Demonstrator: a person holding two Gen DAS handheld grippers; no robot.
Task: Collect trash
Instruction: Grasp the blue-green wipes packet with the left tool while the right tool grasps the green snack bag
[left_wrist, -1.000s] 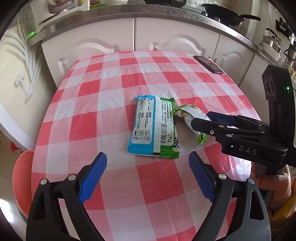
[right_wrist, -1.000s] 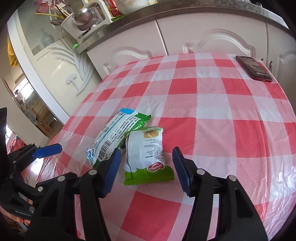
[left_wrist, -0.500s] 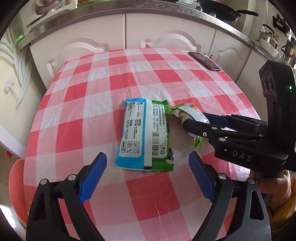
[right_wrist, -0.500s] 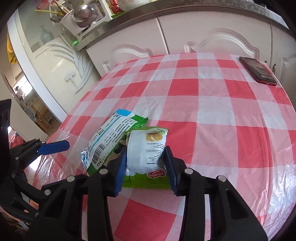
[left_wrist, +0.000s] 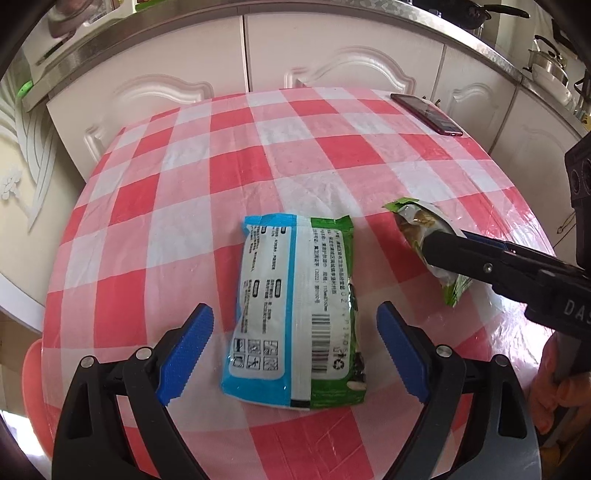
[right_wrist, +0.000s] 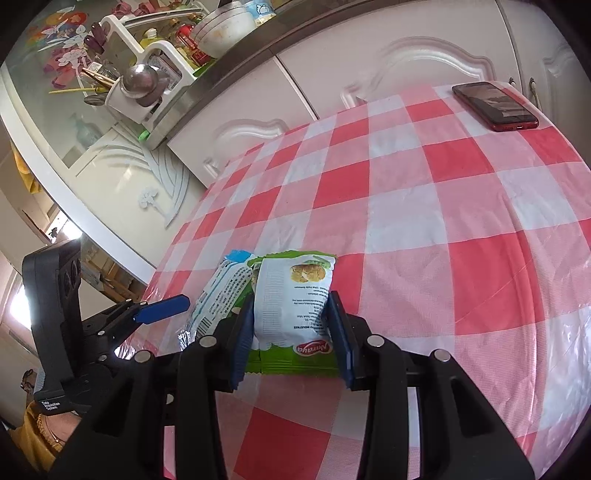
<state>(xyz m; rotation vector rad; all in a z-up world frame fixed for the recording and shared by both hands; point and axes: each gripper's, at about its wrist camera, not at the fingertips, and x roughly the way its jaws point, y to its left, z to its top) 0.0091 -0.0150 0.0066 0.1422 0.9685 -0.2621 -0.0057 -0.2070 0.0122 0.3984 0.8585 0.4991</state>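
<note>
A blue, white and green snack wrapper (left_wrist: 295, 317) lies flat on the red-and-white checked tablecloth (left_wrist: 280, 147). My left gripper (left_wrist: 291, 350) is open, its blue pads on either side of the wrapper's near end. My right gripper (right_wrist: 291, 328) is shut on a small green and white snack packet (right_wrist: 295, 302), held just off the cloth. In the left wrist view the packet (left_wrist: 424, 229) shows pinched in the right gripper's fingers (left_wrist: 461, 254), to the right of the big wrapper. In the right wrist view the big wrapper (right_wrist: 218, 291) lies left of the packet.
A dark phone (left_wrist: 426, 114) lies at the table's far right edge; it also shows in the right wrist view (right_wrist: 495, 103). White cabinets (left_wrist: 332, 55) stand behind the table. A pink stool (left_wrist: 31, 387) sits low at the left, beside the table.
My right gripper closed on the small green packet and lifted it slightly. My left gripper moved forward, so its pads now flank the big wrapper.
</note>
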